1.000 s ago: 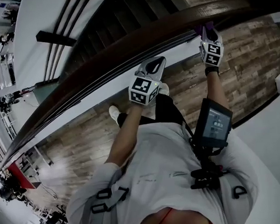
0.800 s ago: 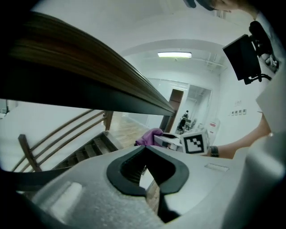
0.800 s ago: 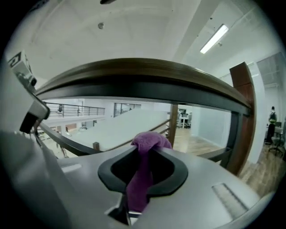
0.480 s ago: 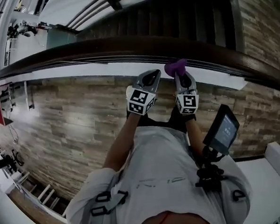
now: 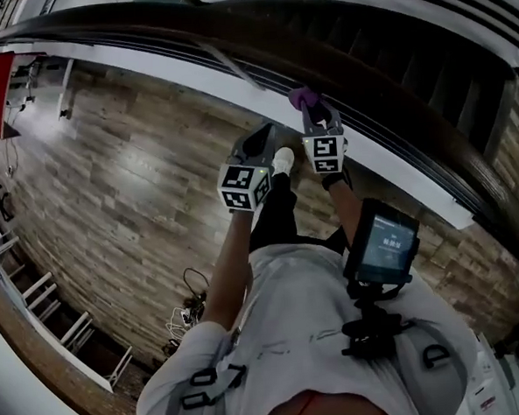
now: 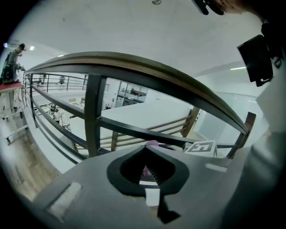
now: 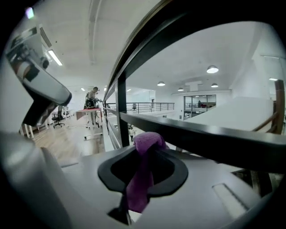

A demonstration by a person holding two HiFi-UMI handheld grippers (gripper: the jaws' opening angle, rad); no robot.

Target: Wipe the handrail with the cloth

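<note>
Cloth up at the handrail, wipe stroke in hand.
The handrail runs free both ways. My right gripper is clamped on the purple cloth by the rail's near edge, though I can't confirm contact. The left gripper looks closed and empty beside it. Next I'd press the cloth on top and slide, staying above the post.

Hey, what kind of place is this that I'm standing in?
Probably an upper gallery or mezzanine in an open-plan office or lab building. A curved wooden handrail on metal posts runs along the edge, the floor is wood plank, and a desk and office chair stand farther along.
</note>
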